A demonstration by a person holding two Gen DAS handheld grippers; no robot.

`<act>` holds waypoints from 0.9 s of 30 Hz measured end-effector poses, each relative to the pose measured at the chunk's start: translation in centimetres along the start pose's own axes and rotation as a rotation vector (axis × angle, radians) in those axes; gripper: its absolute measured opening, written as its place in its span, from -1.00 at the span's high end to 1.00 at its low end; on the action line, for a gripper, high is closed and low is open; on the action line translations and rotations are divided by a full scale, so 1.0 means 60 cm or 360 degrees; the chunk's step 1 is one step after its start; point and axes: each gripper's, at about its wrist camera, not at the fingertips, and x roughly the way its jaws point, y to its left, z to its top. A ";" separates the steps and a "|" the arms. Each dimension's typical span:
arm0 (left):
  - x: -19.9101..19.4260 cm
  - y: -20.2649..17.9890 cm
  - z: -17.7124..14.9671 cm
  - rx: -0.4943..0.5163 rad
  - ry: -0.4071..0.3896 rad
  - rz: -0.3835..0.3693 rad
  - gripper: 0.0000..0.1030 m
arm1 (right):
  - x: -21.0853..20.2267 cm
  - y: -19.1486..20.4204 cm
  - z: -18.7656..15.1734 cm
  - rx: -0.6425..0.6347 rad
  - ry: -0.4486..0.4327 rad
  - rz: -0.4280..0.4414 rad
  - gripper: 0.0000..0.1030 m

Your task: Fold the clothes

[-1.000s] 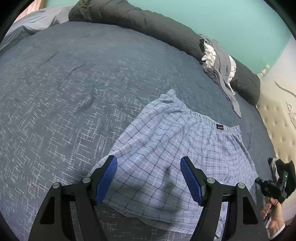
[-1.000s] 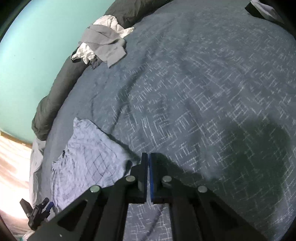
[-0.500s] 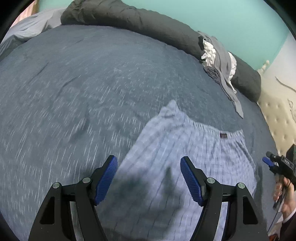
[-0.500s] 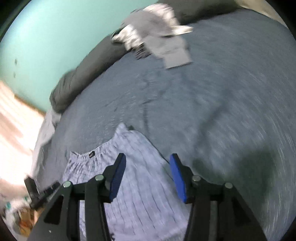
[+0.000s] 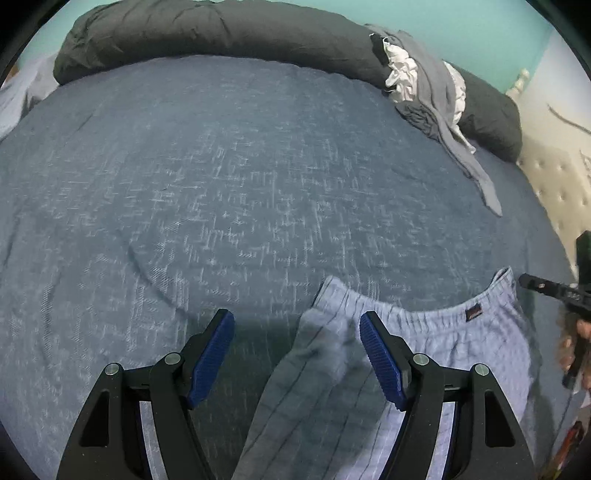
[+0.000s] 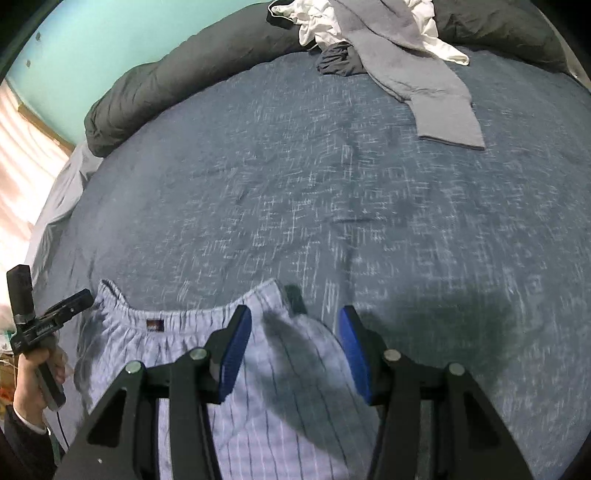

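Both grippers had swung toward the waistband of the plaid boxer shorts (image 5: pixel 424 354) since a second earlier. Left gripper (image 5: pixel 297 356) and right gripper (image 6: pixel 291 354) each hung wide open, holding nothing, over the shorts lying at six o'clock on the blue bedspread (image 5: pixel 221 184). Unfolded clothes (image 6: pixel 388 44) lay at twelve o'clock.

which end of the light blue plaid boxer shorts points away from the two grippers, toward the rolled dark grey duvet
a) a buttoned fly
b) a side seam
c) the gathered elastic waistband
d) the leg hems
c: the light blue plaid boxer shorts lie with the gathered elastic waistband and its small dark label on the far edge, facing the rolled dark grey duvet.
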 end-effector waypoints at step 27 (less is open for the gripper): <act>0.014 -0.028 0.065 0.0062 -0.0078 0.0000 0.85 | 0.011 0.014 0.030 -0.0207 -0.0191 0.0036 0.89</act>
